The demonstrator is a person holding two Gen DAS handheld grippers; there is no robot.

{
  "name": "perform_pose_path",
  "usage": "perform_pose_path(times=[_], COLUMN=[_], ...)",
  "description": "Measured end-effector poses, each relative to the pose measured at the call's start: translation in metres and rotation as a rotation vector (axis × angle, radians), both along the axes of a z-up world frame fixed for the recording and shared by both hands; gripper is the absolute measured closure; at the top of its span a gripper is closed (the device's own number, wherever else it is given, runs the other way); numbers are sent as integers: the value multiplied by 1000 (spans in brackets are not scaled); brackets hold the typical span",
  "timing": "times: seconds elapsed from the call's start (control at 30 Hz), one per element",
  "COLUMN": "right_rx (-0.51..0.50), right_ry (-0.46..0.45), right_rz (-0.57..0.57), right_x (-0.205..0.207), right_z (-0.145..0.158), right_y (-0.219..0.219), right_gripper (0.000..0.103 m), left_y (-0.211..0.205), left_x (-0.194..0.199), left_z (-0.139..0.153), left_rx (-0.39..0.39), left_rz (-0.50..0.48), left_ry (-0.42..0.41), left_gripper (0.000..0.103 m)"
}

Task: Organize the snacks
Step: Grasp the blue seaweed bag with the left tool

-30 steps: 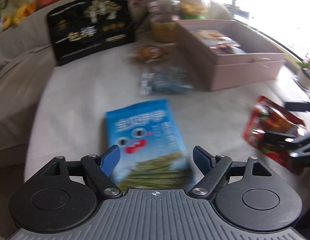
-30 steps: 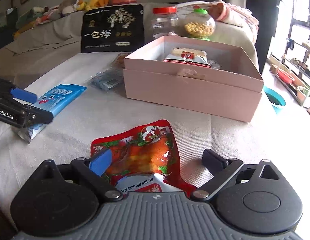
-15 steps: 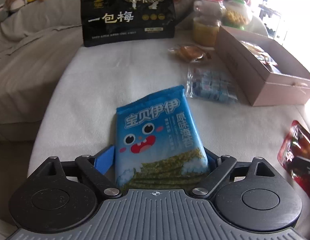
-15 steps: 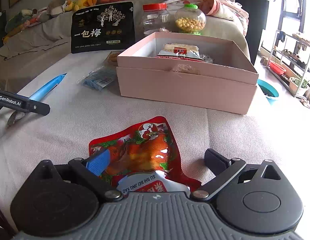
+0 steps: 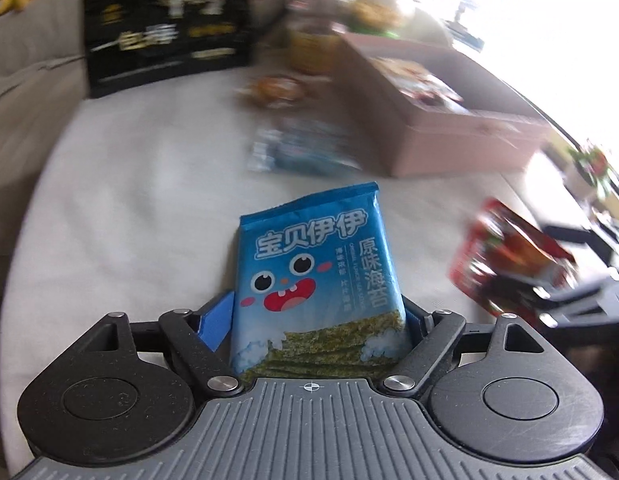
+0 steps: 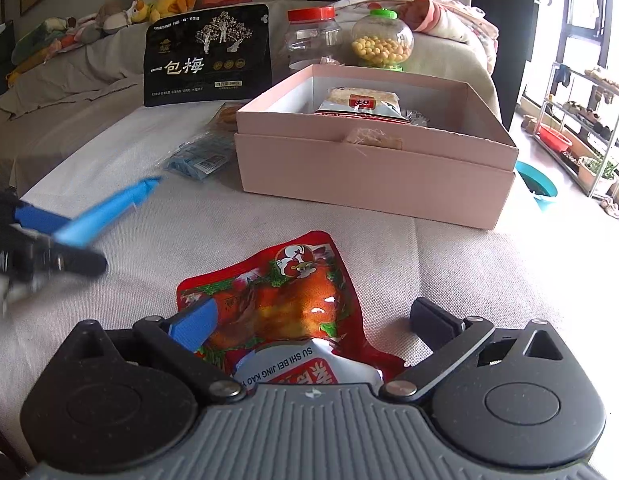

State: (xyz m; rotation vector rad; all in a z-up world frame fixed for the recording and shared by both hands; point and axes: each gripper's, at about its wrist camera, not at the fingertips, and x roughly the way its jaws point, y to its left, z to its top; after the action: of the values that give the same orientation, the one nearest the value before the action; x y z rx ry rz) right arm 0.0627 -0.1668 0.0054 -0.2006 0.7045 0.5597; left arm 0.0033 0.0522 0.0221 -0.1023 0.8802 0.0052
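While the left gripper clamps the blue packet, boxing it comes next.
Right gripper, jaws opening around the red pouch, must close; pink box waits.

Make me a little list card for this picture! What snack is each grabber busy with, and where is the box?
left gripper: shut on the blue seaweed snack packet, lifted off the table
right gripper: jaws opening, wide around the red glossy chicken snack pouch, pads not pressing it
red pouch: lying flat on the beige cloth-covered table
pink cardboard box: open, beyond the red pouch, some packets inside
jars: two clear plastic ones behind the box
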Motion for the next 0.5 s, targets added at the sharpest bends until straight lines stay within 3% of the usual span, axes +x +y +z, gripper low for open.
perform_pose_path(times=[0.13, 0.5], right_rx=[-1, -8], right_ry=[3, -14], right_rz=[36, 75], right_x=[-3, -8], right_z=[0, -2], right_y=[-4, -7], right_gripper=[0, 0], left_y=[-30, -28], left_x=[-3, -9], left_z=[-6, -9], left_rx=[125, 103], left_rz=[-24, 1], left_ry=[0, -32], left_gripper=[15, 15])
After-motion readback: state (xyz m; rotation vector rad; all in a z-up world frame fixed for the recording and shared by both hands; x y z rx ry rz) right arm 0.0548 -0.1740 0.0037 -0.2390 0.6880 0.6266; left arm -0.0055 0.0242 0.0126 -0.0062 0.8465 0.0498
